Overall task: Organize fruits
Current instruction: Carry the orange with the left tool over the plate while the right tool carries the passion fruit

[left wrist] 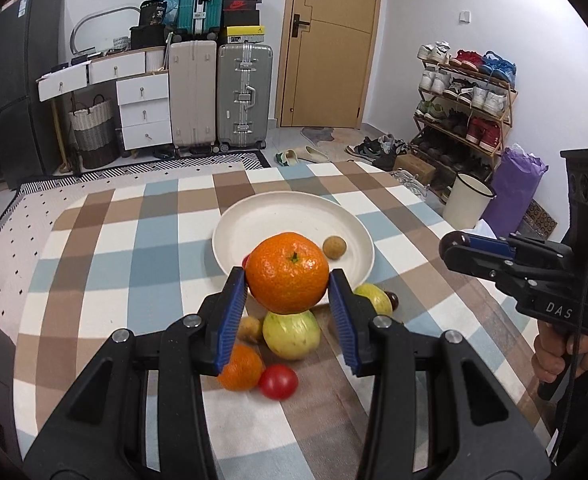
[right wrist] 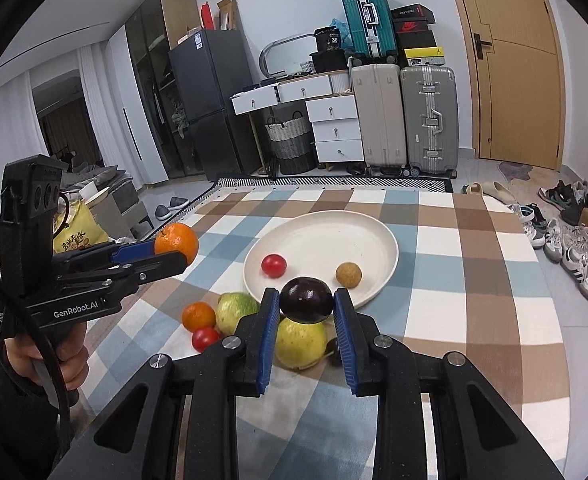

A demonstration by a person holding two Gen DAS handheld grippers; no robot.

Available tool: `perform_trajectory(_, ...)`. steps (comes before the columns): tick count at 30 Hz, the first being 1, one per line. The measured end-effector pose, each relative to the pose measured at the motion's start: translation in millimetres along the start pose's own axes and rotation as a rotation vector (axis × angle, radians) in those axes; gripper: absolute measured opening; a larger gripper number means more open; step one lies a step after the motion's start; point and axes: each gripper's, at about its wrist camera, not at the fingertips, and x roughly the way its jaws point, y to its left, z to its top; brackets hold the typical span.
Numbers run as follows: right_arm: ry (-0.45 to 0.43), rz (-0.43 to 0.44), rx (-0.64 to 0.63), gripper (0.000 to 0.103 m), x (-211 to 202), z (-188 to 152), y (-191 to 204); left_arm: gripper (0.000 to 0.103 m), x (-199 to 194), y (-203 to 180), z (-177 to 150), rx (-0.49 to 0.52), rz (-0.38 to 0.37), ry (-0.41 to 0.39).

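Left gripper (left wrist: 288, 294) fingers clamp orange (left wrist: 287, 272); right gripper (right wrist: 305, 312) fingers pinch dark plum (right wrist: 306, 299). Risk: round fruit slipping, rolling off plate (right wrist: 373, 236).

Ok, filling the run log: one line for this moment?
left gripper: holds orange | right gripper: holds dark plum | plate: tomato, brown fruit

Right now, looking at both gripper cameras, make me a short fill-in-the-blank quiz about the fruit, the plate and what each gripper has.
1. The left gripper is shut on a large ____.
2. The right gripper holds a dark ____ plum.
3. On the white plate lie a small brown fruit and a red ____.
4. The fruits not yet moved lie on the checked ____.

Missing words: orange; purple; tomato; tablecloth
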Motion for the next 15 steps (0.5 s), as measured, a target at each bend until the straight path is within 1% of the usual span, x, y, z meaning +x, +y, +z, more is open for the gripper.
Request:
perform_trajectory(7,-0.016,0.008,0.001,0.028,7.9,16.5,-2.5,0.039,14.2,2.3,19.7,0.013,0.020,-0.010)
perform_trajectory(15,-0.016,0.010,0.012,0.028,21.9,23.7,-6.6,0.039,36.5,8.2,27.2,-0.001,0.031,0.000)
